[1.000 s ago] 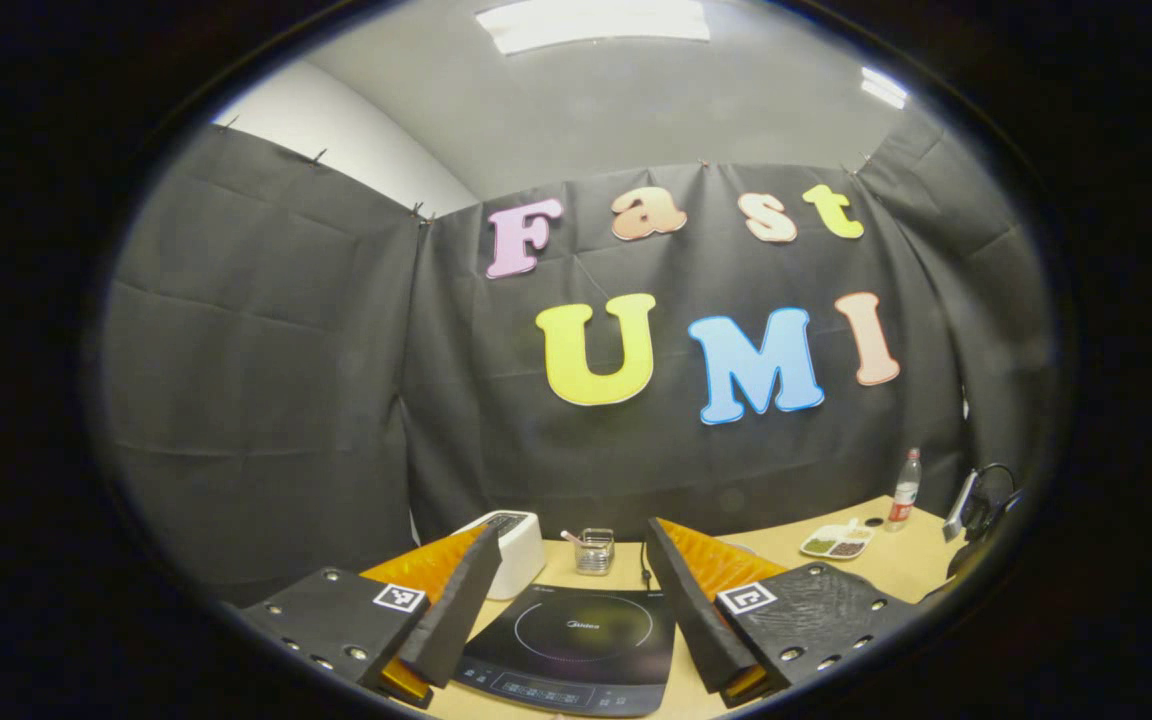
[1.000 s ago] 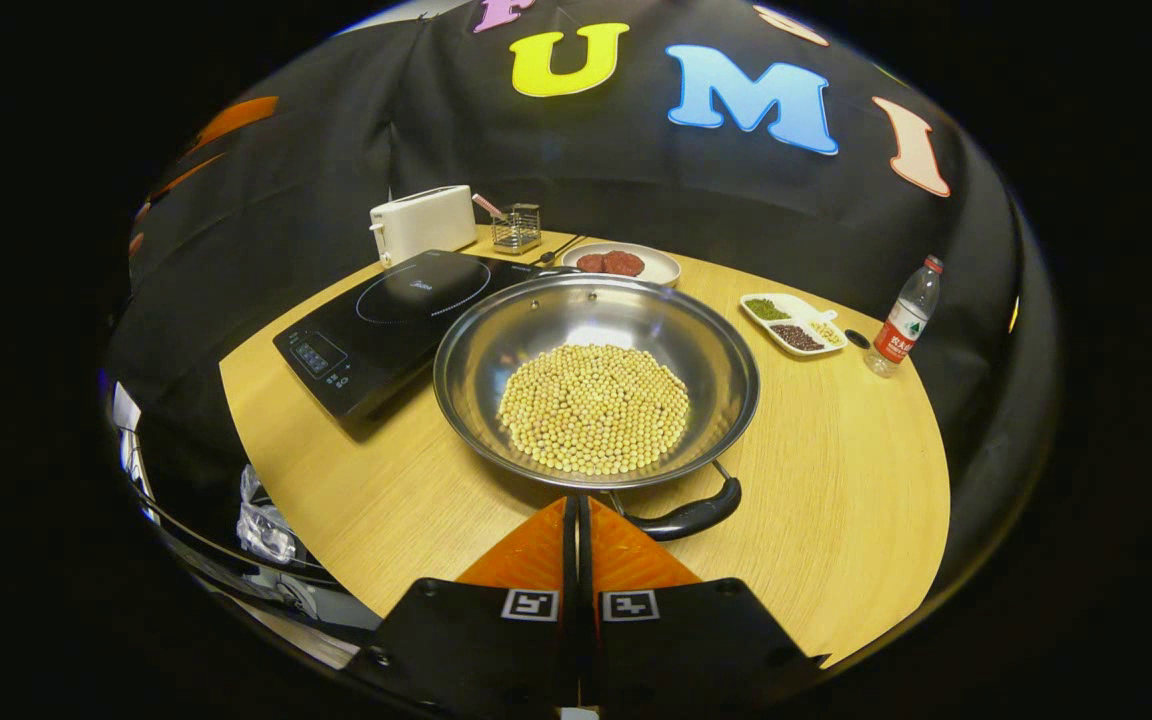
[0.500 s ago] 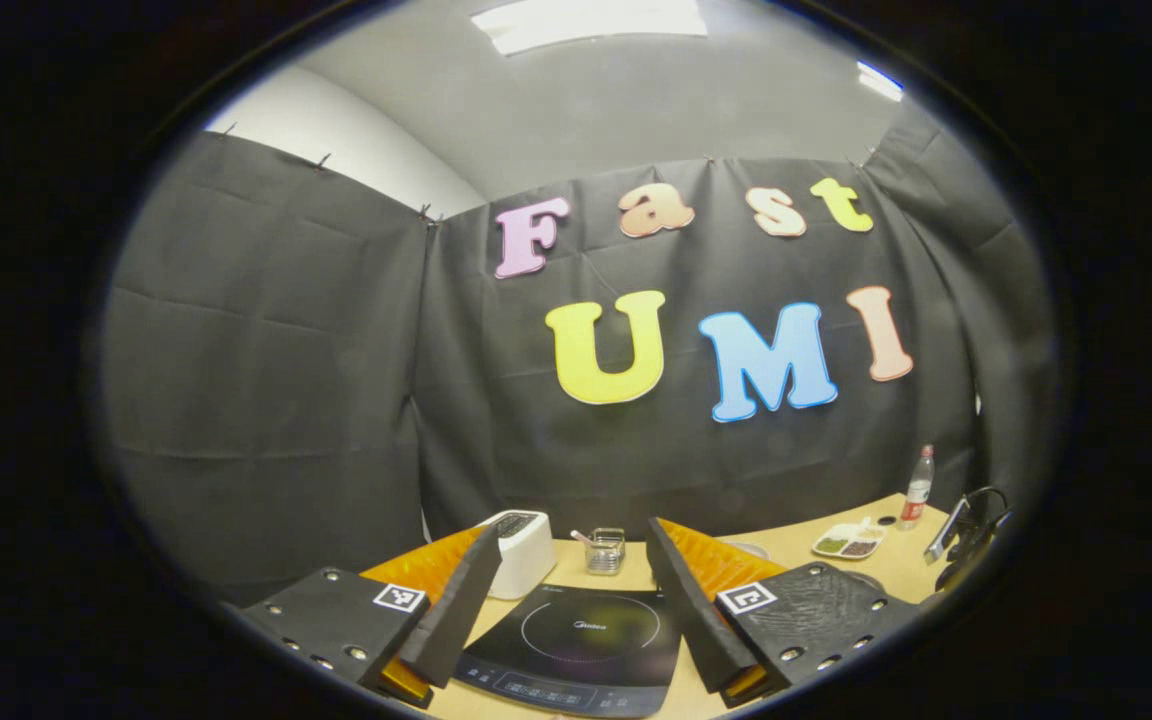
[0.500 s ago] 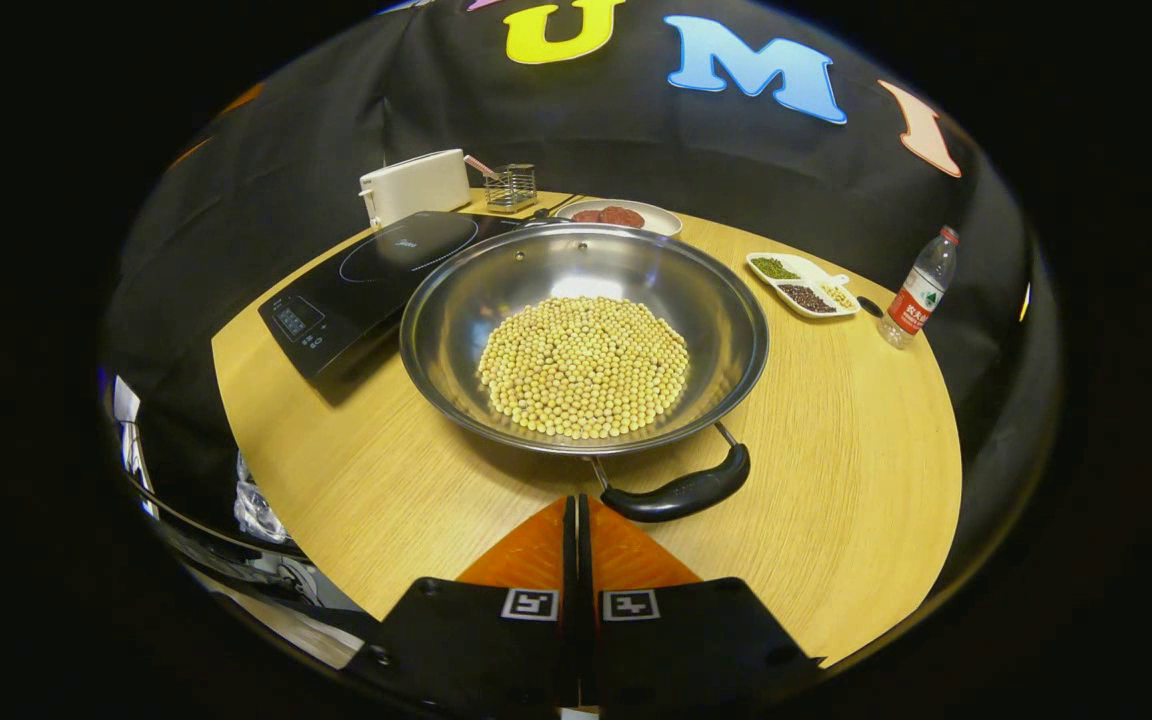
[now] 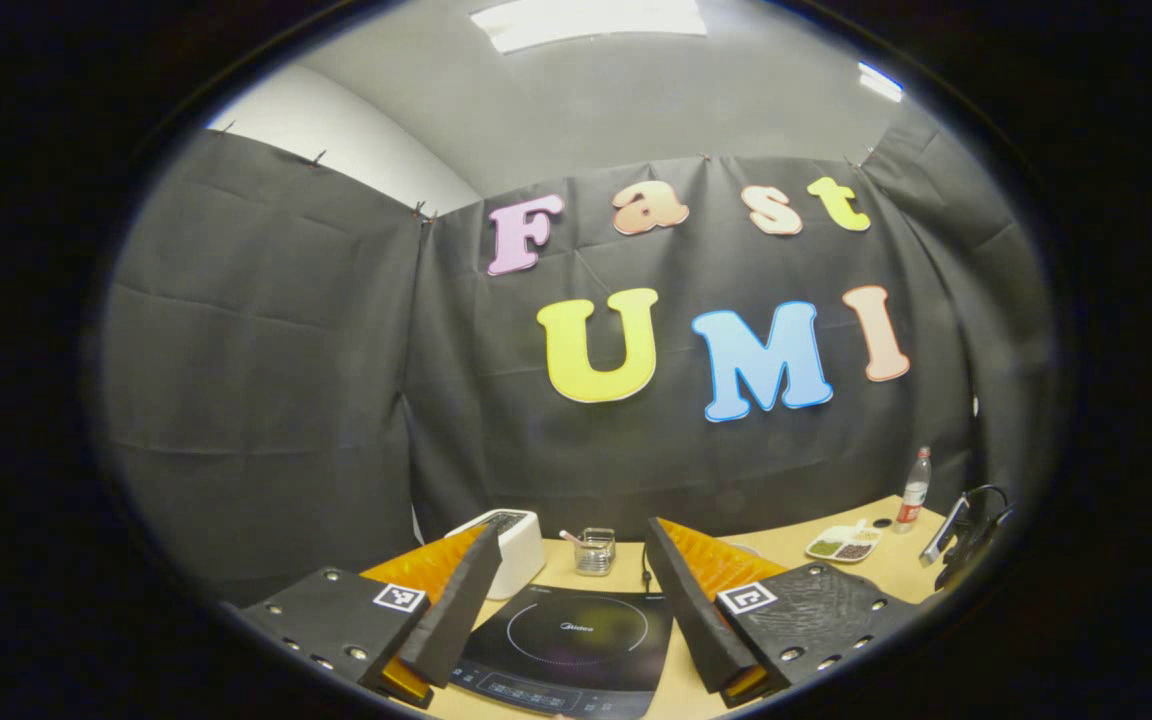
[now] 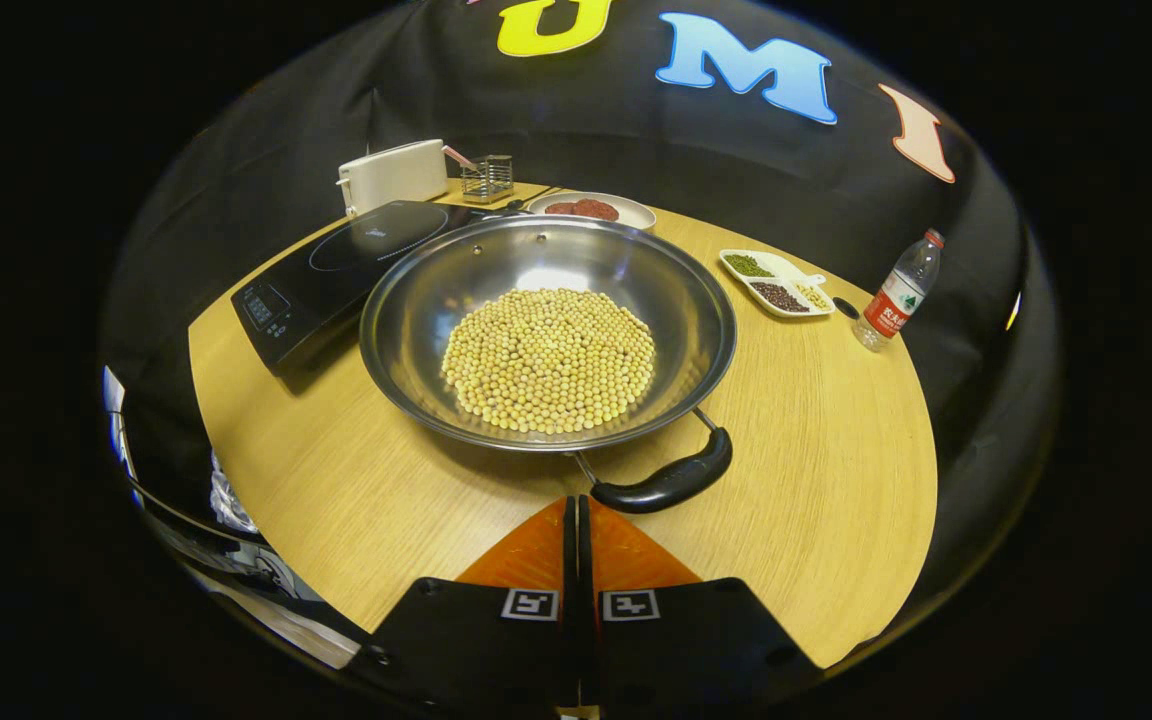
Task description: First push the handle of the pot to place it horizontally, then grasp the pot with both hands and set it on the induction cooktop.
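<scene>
Right gripper lined up on the wok handle, push not started yet

The right gripper is clenched with nothing in it, tips just beside the near black handle of the steel wok, which sits on the round wooden table right next to the induction cooktop. The left gripper hangs released above the cooktop. My worry: shove too hard and the soybeans slosh out, or the rim knocks the cooktop.
</scene>
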Tool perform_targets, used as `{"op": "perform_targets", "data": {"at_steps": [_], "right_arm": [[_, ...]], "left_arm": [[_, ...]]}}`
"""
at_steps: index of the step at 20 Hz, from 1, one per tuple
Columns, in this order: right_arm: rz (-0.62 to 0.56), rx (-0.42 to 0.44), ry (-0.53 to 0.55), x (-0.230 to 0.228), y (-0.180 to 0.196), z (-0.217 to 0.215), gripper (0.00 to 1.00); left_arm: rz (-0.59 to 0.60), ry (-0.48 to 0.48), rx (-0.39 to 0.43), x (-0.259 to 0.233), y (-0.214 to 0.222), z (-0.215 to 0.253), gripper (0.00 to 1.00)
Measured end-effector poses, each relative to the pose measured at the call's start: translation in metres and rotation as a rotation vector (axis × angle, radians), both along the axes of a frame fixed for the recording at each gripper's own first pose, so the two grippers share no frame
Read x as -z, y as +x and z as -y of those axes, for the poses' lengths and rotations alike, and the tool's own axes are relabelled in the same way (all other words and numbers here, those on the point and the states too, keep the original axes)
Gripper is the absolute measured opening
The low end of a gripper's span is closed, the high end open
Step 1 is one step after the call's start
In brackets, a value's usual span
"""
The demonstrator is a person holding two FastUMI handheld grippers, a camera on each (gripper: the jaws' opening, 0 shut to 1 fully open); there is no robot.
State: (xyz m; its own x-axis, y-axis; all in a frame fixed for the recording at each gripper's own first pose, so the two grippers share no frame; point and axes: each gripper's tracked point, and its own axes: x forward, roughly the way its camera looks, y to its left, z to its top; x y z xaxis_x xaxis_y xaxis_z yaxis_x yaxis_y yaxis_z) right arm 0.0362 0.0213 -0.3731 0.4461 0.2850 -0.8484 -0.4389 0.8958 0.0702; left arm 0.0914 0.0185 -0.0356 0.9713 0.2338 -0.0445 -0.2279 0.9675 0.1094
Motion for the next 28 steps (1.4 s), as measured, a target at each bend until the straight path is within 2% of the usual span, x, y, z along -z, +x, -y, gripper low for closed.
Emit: {"op": "perform_targets", "data": {"at_steps": [4,7,8,9,12,14,15,16,17,21,22,25,28], "right_arm": [[-0.014,0.038,0.015,0.001,0.005,0.009,0.00],[-0.017,0.061,0.017,0.002,0.011,0.014,0.05],[-0.018,0.069,0.021,0.003,0.013,0.015,0.00],[-0.020,0.076,0.023,0.004,0.015,0.017,0.00],[-0.018,0.097,0.016,0.006,0.026,0.027,0.01],[-0.018,0.122,0.015,0.007,0.035,0.034,0.05],[-0.021,0.138,0.018,0.008,0.039,0.038,0.02],[-0.026,0.156,0.025,0.009,0.043,0.041,0.00],[-0.030,0.174,0.031,0.010,0.047,0.043,0.02],[-0.019,0.223,0.039,0.011,0.066,0.055,0.00],[-0.016,0.234,0.041,0.011,0.070,0.057,0.05],[-0.011,0.268,0.054,0.013,0.083,0.062,0.05],[-0.003,0.284,0.056,0.014,0.093,0.064,0.02]], "left_arm": [[0.000,-0.004,-0.009,0.001,0.004,0.002,0.87],[0.002,-0.005,-0.014,0.002,0.004,0.003,0.87],[0.002,-0.005,-0.015,0.002,0.005,0.004,0.87],[0.002,-0.004,-0.017,0.002,0.006,0.005,0.87],[0.003,-0.003,-0.027,0.004,0.005,0.004,0.90],[0.002,-0.001,-0.036,0.004,0.004,0.001,0.87],[0.000,0.000,-0.041,0.004,0.005,0.000,0.90],[-0.002,0.001,-0.046,0.006,0.005,-0.001,0.87],[-0.005,0.001,-0.051,0.006,0.005,-0.002,0.90],[-0.015,0.006,-0.066,0.008,0.003,-0.005,0.87],[-0.021,0.008,-0.070,0.011,0.002,-0.006,0.87],[-0.032,0.007,-0.079,0.014,0.000,-0.007,0.90],[-0.039,0.015,-0.087,0.016,-0.004,-0.007,0.87]]}}
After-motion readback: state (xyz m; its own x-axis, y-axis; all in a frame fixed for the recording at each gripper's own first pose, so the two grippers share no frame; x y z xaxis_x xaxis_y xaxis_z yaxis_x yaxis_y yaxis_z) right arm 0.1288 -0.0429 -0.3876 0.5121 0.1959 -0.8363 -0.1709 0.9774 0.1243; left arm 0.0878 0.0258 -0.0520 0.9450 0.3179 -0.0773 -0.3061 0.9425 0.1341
